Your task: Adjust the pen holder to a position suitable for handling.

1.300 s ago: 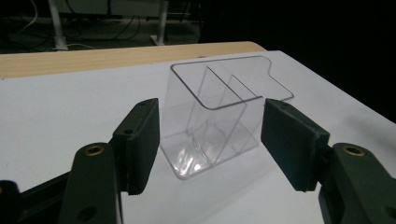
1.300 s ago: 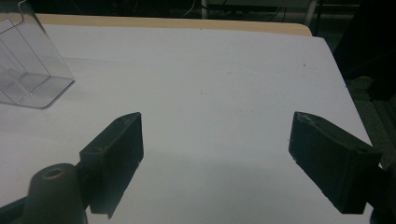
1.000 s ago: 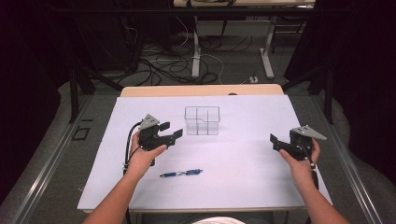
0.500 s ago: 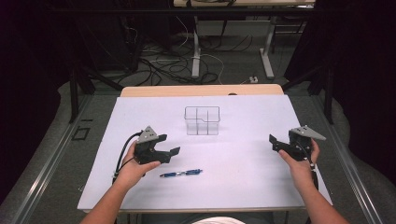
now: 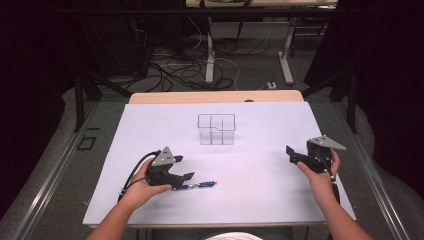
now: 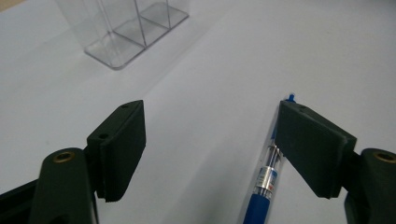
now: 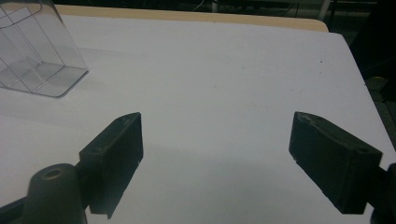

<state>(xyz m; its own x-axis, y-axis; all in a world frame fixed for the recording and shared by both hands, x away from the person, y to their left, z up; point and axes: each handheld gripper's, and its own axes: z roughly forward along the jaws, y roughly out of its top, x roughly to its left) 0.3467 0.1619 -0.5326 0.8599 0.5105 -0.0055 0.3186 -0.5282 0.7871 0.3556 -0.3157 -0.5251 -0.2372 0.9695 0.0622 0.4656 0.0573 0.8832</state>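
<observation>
At the left of the high view, the left hand-held gripper (image 5: 189,176) sits low over the white tabletop (image 5: 260,165), held in the person's left hand (image 5: 142,186). Its jaws stand apart and have just been closing a little; in the left gripper view the blue pen (image 6: 264,179) lies flat on the tabletop between them, close against the inner face of the right-hand jaw, and whether it touches that jaw cannot be told. From above, the pen (image 5: 200,185) lies near the front edge, its tip pointing right, away from the gripper. Farther back, near the middle of the tabletop, stands a clear plastic box (image 5: 216,129) with dividers inside, upright and well apart from the pen. At the right, the right hand-held gripper (image 5: 291,154) is held in the person's right hand (image 5: 320,175) above bare tabletop, its jaws spread wide with nothing between them.
</observation>
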